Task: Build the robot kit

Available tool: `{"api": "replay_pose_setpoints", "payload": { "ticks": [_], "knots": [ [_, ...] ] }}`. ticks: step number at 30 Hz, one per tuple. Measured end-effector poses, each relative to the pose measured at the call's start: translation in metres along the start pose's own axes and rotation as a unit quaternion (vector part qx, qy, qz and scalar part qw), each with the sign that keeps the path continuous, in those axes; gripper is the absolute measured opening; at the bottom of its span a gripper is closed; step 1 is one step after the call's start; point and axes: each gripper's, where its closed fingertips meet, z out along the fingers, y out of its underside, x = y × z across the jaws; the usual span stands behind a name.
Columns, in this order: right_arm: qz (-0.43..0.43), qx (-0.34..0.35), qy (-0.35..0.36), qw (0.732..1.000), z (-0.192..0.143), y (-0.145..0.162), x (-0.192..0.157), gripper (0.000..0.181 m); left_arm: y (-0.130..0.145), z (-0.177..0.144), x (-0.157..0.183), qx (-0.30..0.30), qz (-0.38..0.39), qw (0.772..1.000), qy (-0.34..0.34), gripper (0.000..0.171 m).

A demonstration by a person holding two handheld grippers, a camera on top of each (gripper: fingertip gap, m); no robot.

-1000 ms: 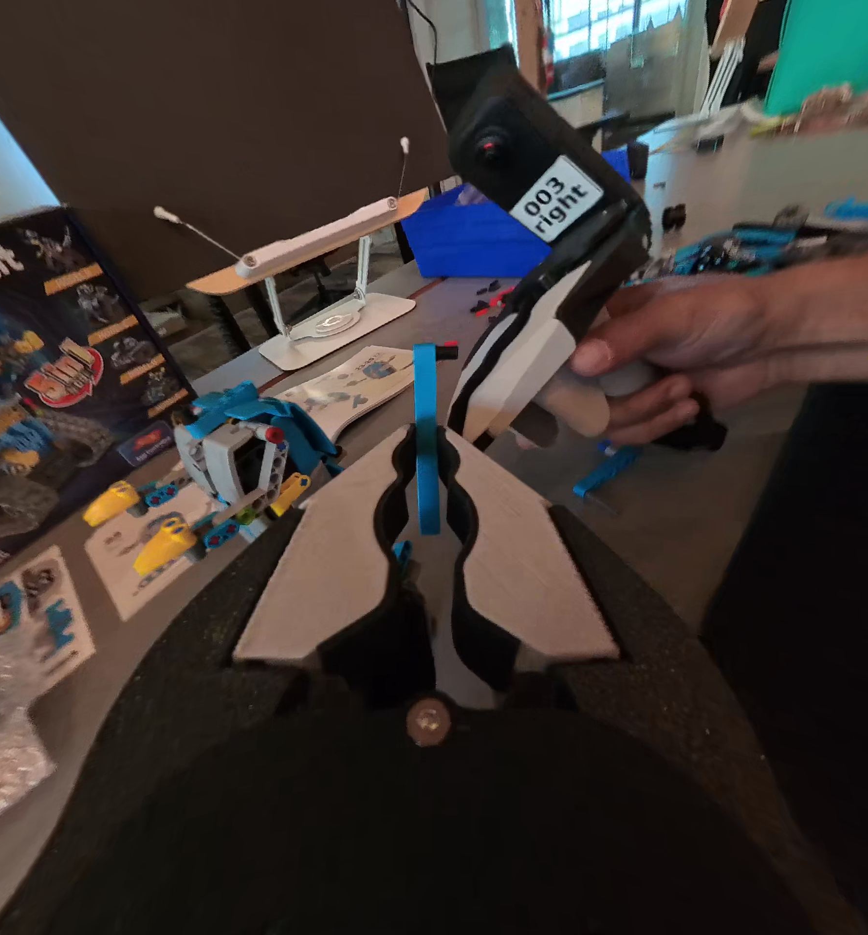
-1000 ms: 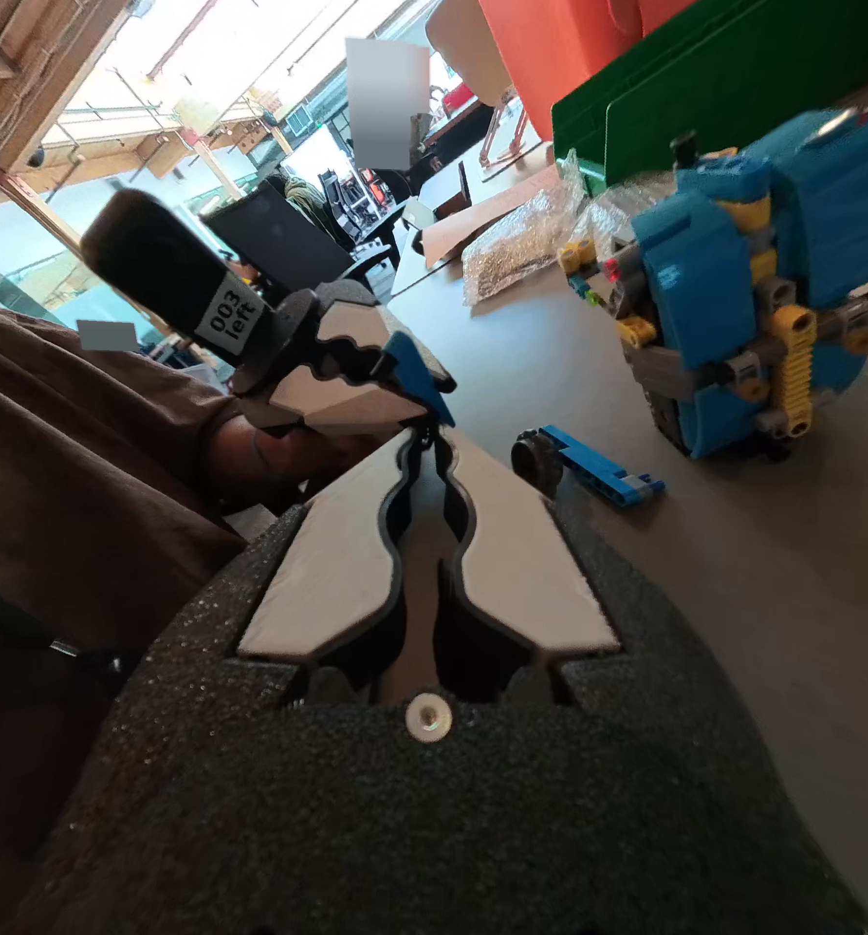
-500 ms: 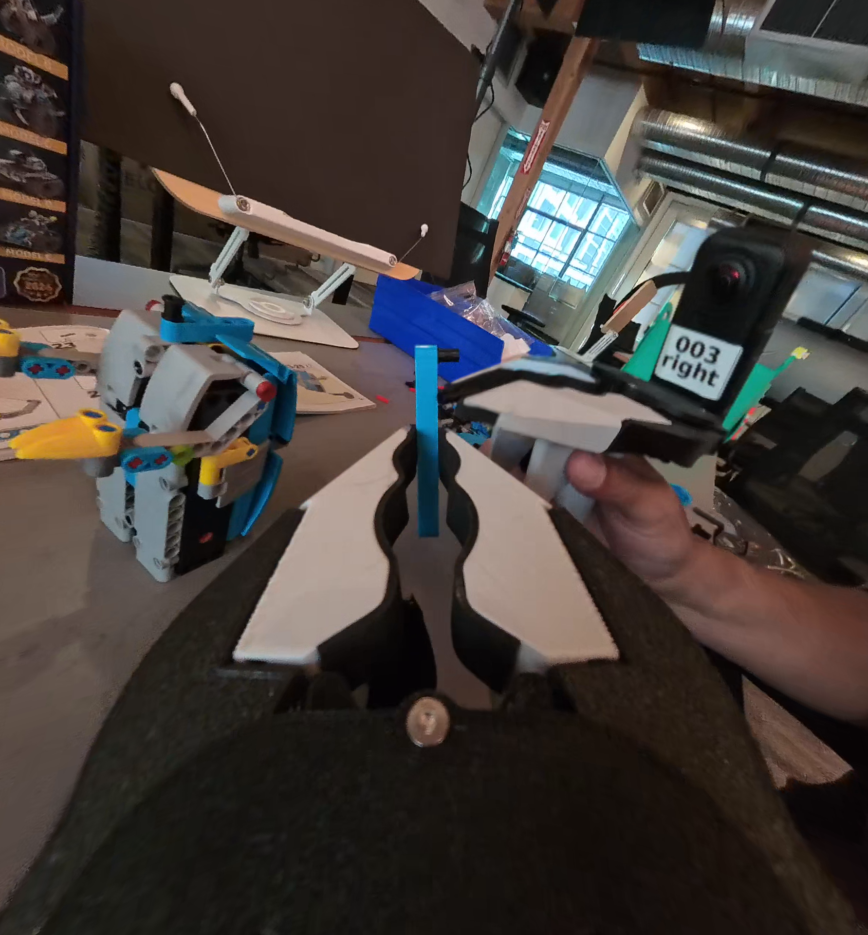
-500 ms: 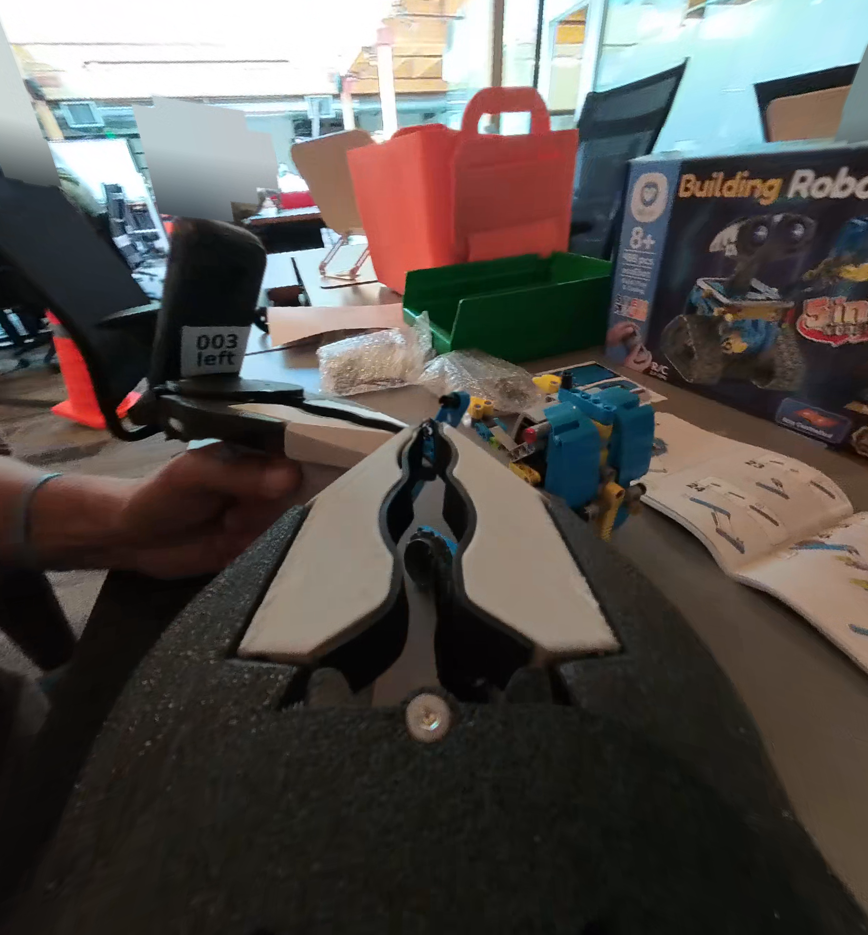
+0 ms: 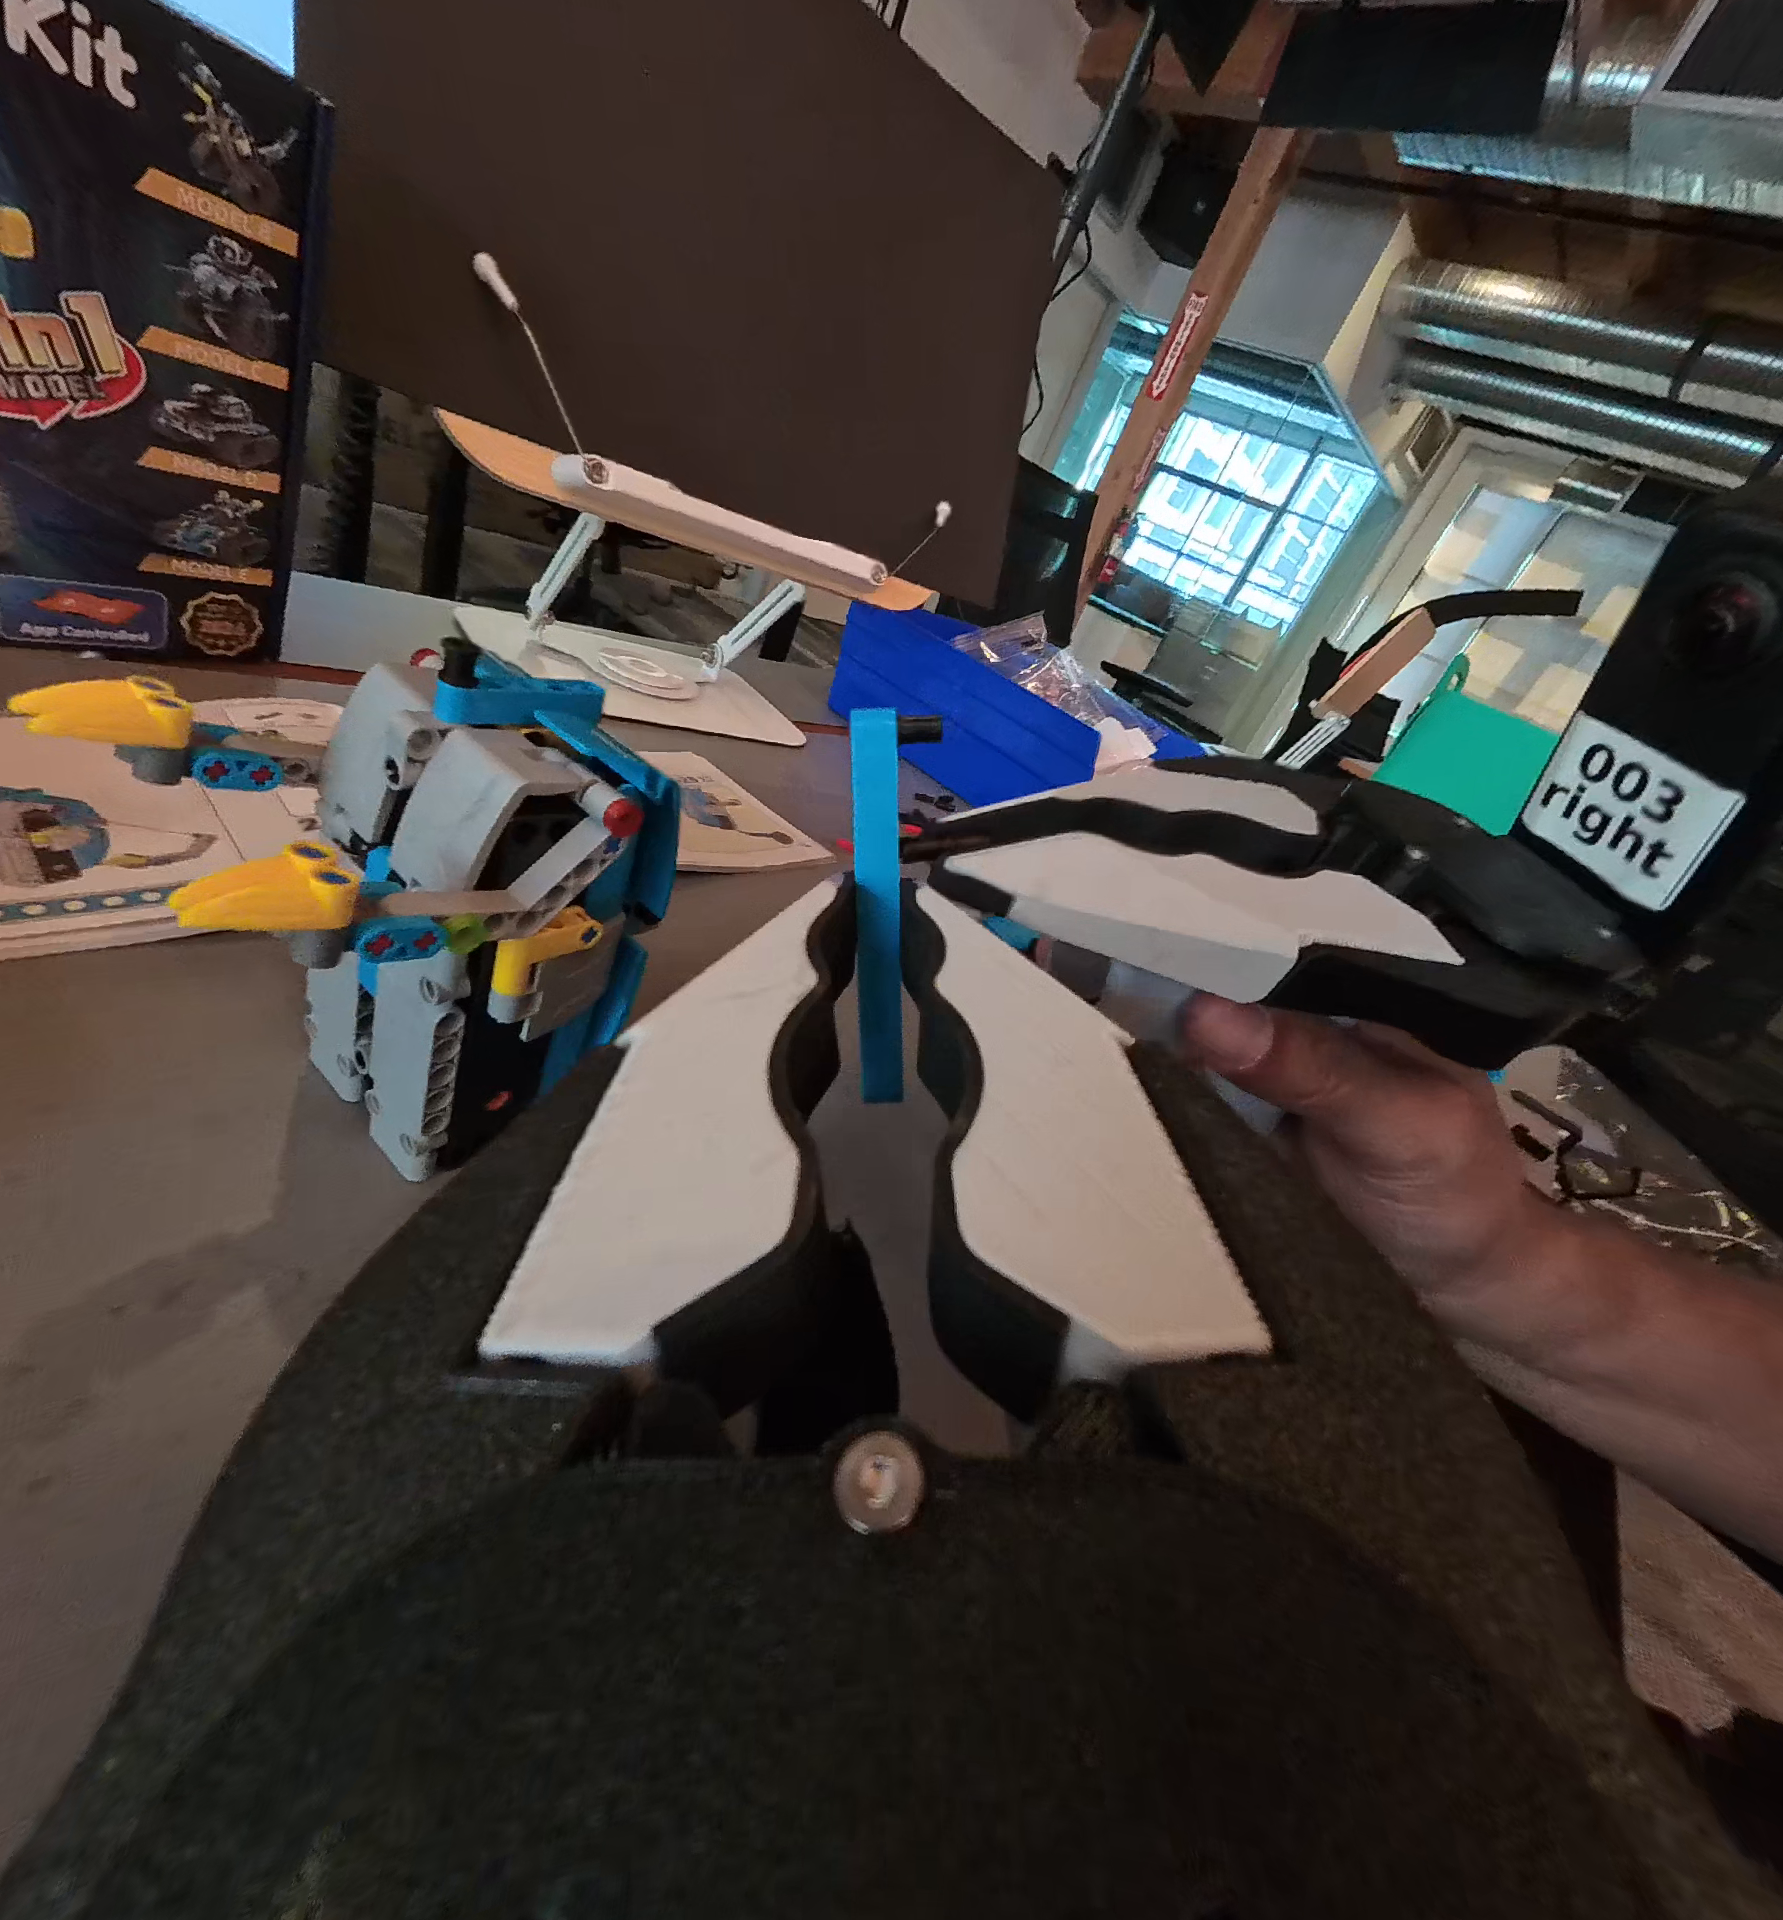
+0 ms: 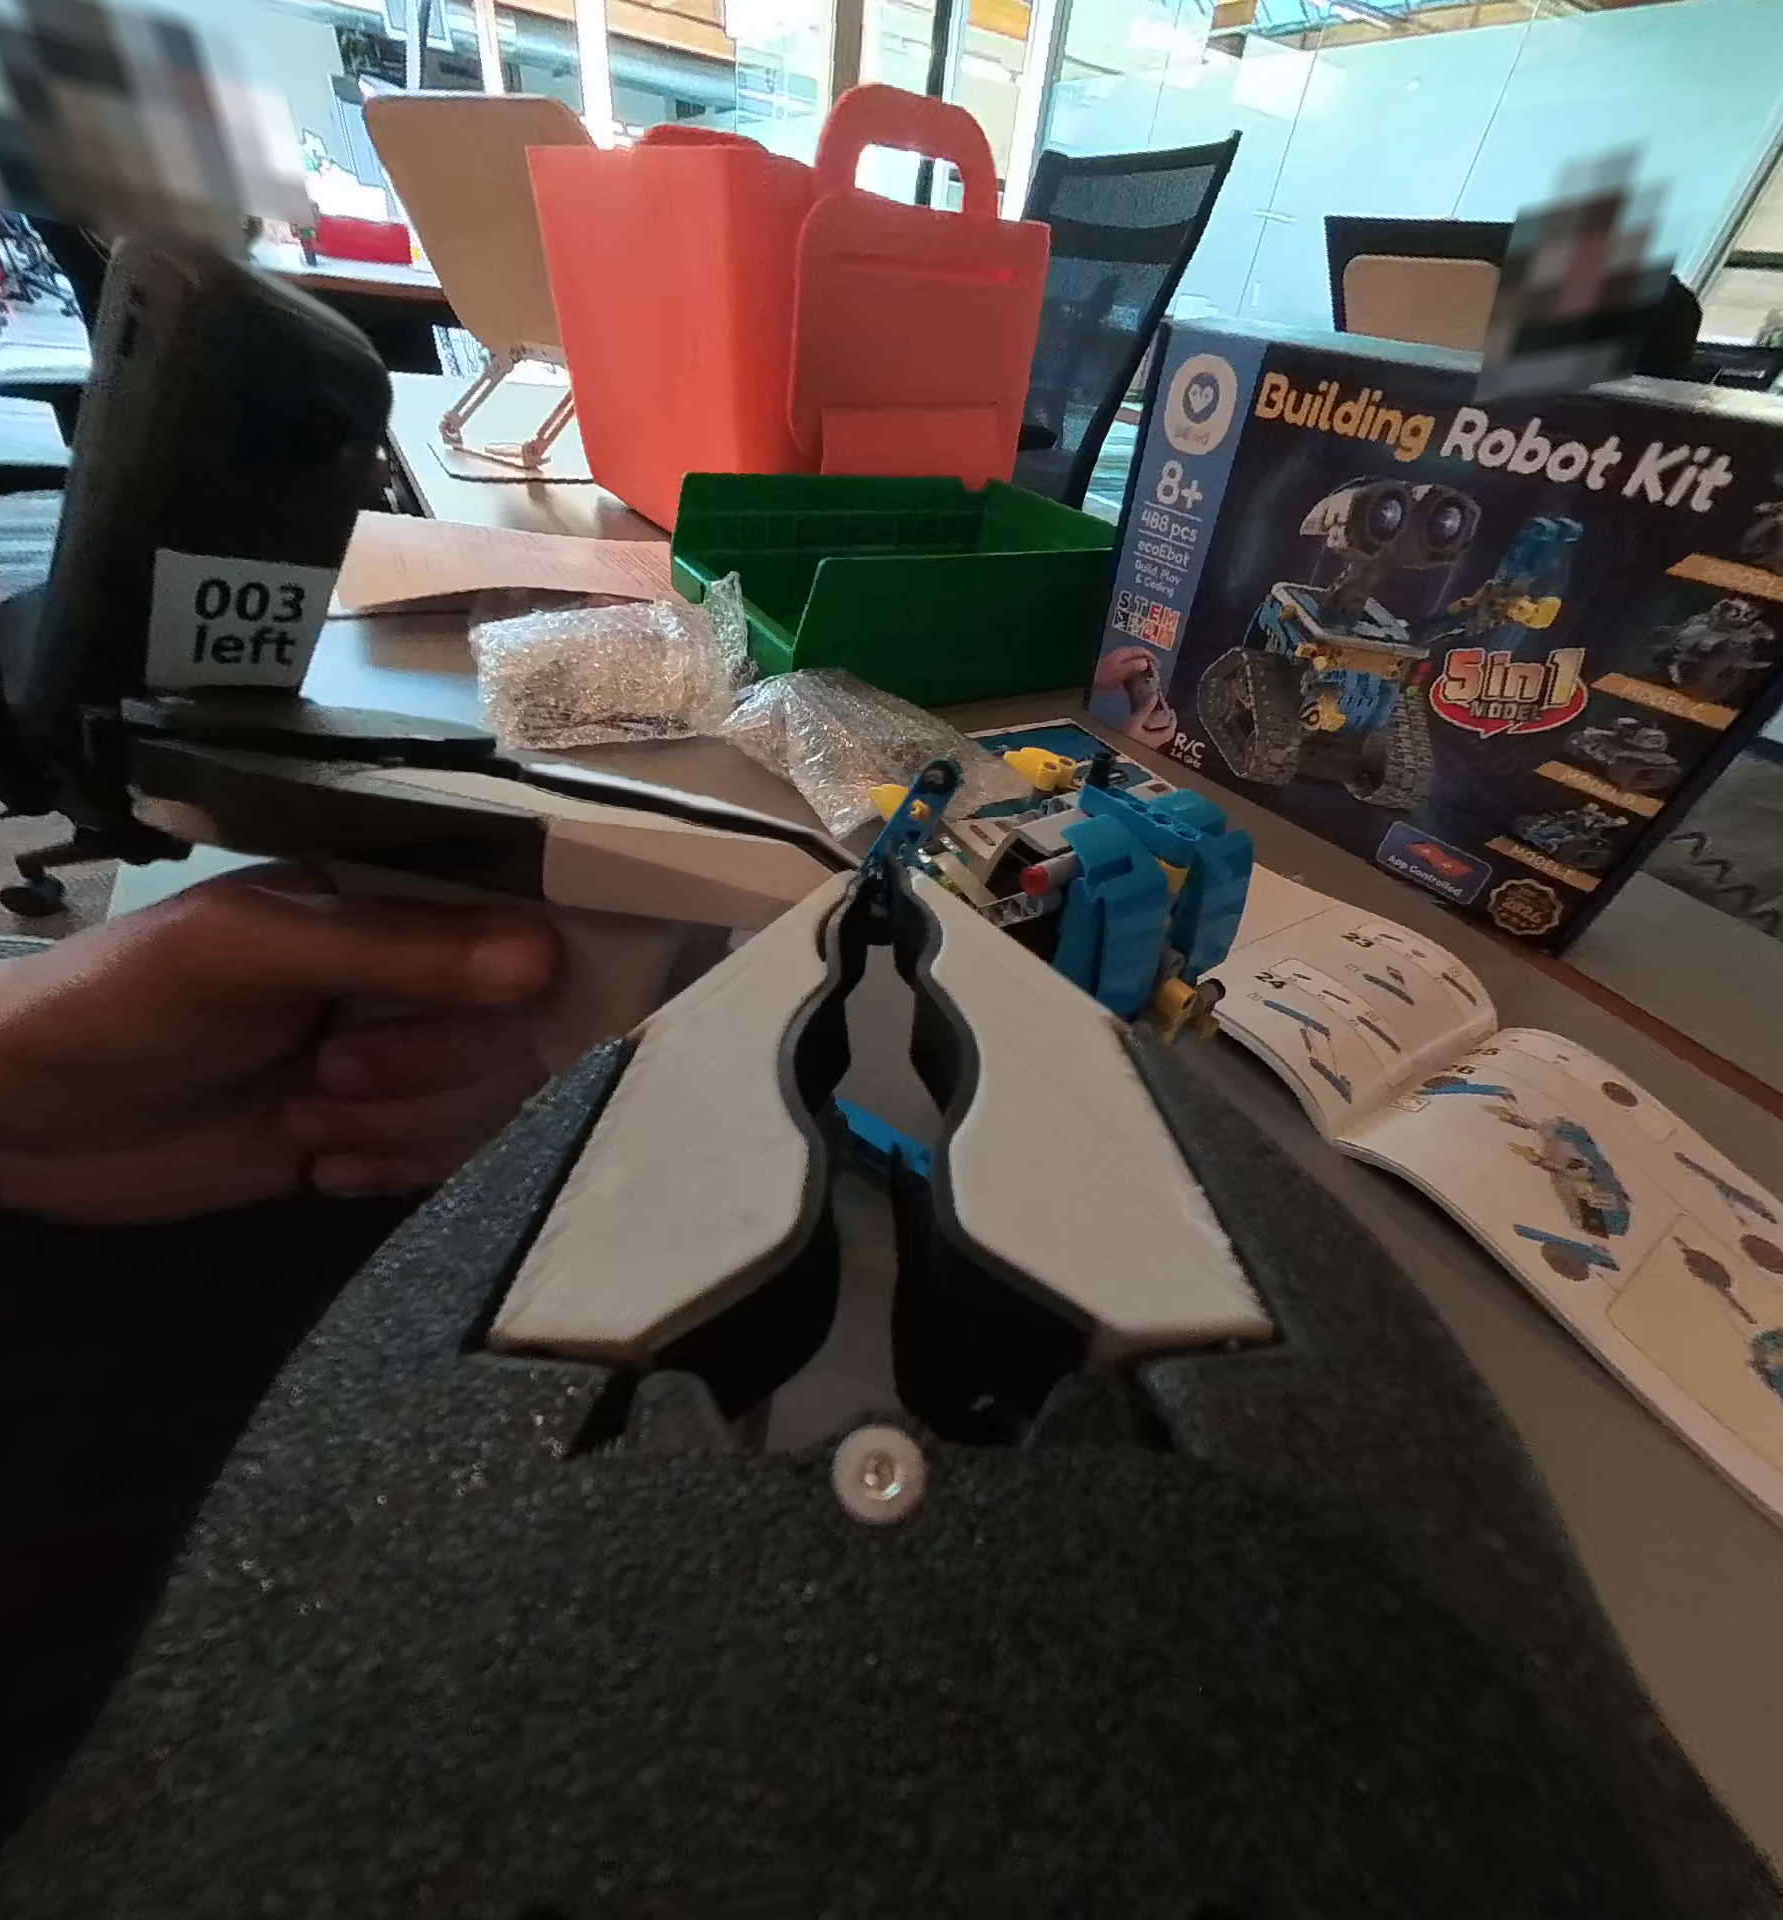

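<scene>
My left gripper [image 5: 871, 894] is shut on a blue beam [image 5: 876, 935] and holds it upright above the table. A black pin [image 5: 918, 724] sticks out near the beam's top. My right gripper [image 5: 928, 844], in a person's hand, comes in level from the right, and its tips meet the beam's side. In the right wrist view my right gripper [image 6: 882, 894] is shut on a small dark pin at the blue beam [image 6: 918, 816], with the left gripper [image 6: 825, 844] coming in from the left. A blue, grey and yellow robot model [image 5: 471, 904] stands just left of the beam.
The kit box [image 6: 1469, 644] stands at the back, with an open booklet [image 6: 1489, 1122] before it. A green bin [image 6: 897, 582], an orange bag [image 6: 762, 322] and bubble-wrap bags [image 6: 606, 675] lie behind. A blue bin [image 5: 960, 707] and a white stand [image 5: 679, 582] are beyond the beam. A loose blue piece [image 6: 871, 1127] lies on the table. My two grippers' fingertips are within a few centimetres of each other.
Both grippers have swung from tilted to level. The right gripper's tips have come up to the side of the blue beam. The left gripper still grips the beam.
</scene>
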Motion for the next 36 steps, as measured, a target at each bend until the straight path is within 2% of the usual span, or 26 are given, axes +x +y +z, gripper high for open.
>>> {"api": "replay_pose_setpoints", "payload": {
  "ticks": [8, 14, 19, 24, 31, 33, 36],
  "knots": [
    [-0.016, -0.028, -0.018, 0.999, -0.002, 0.005, 0.000, 0.004, 0.005, 0.002, -0.001, -0.017, 0.024, 0.999, -0.013, 0.006],
    [-0.031, -0.090, -0.063, 0.993, -0.005, 0.011, -0.001, 0.003, 0.011, 0.003, 0.001, -0.044, 0.112, 0.993, -0.019, 0.007],
    [-0.034, -0.057, -0.028, 0.997, -0.005, 0.010, -0.001, 0.004, 0.010, 0.002, 0.001, -0.046, 0.122, 0.991, -0.020, 0.007],
    [0.048, -0.013, -0.022, 0.999, -0.004, 0.008, 0.000, 0.004, 0.008, 0.002, 0.000, -0.039, 0.105, 0.994, -0.017, 0.007],
    [0.054, -0.013, -0.015, 0.998, -0.002, 0.010, 0.004, 0.003, 0.019, 0.006, 0.001, -0.068, 0.087, 0.994, -0.001, 0.011],
    [0.061, -0.017, -0.024, 0.998, -0.001, 0.010, 0.004, 0.004, 0.017, 0.006, -0.001, -0.064, 0.107, 0.992, -0.020, 0.010],
    [0.061, -0.031, -0.033, 0.997, 0.000, 0.017, 0.001, 0.004, 0.016, 0.005, -0.007, -0.063, 0.095, 0.993, -0.029, 0.006]
  ]
}}
